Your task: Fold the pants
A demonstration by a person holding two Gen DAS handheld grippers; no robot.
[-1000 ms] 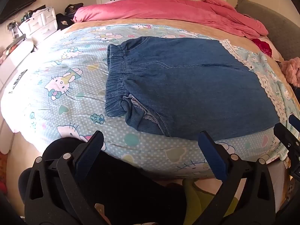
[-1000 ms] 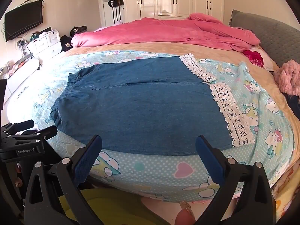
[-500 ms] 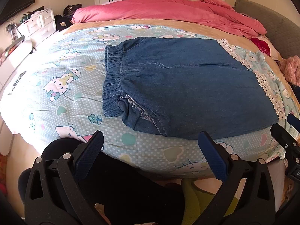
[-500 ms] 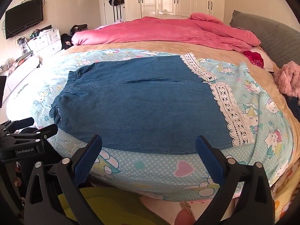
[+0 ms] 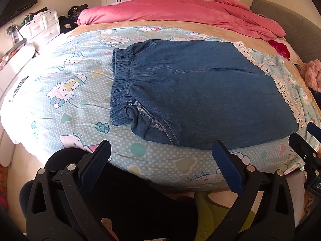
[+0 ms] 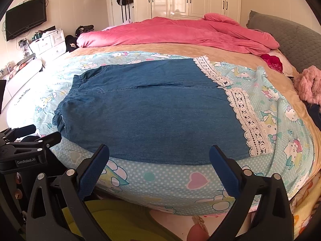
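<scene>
Blue denim pants [image 5: 200, 92] [image 6: 152, 112] lie flat on the bed, elastic waistband [image 5: 120, 86] to the left and white lace hem [image 6: 246, 120] to the right. They look folded in half lengthwise, with a bunched seam at the near left corner [image 5: 148, 122]. My left gripper [image 5: 160, 156] is open just short of the bed's near edge, below the waistband end. My right gripper [image 6: 159, 158] is open too, near the pants' front edge at mid-length. Neither touches the cloth. Each gripper shows at the side of the other's view: the right gripper [image 5: 309, 140], the left gripper [image 6: 30, 140].
The bed [image 6: 160, 184] carries a light-blue cartoon-cat sheet, with a pink duvet [image 6: 180, 34] heaped at the far side. A grey headboard [image 6: 297, 40] and a pink fluffy item [image 6: 309, 84] are right. White drawers [image 6: 50, 42] and a wall TV [image 6: 26, 24] stand left.
Both grippers have crept slightly forward and up toward the pants. Both stay open, and the pants have not moved.
</scene>
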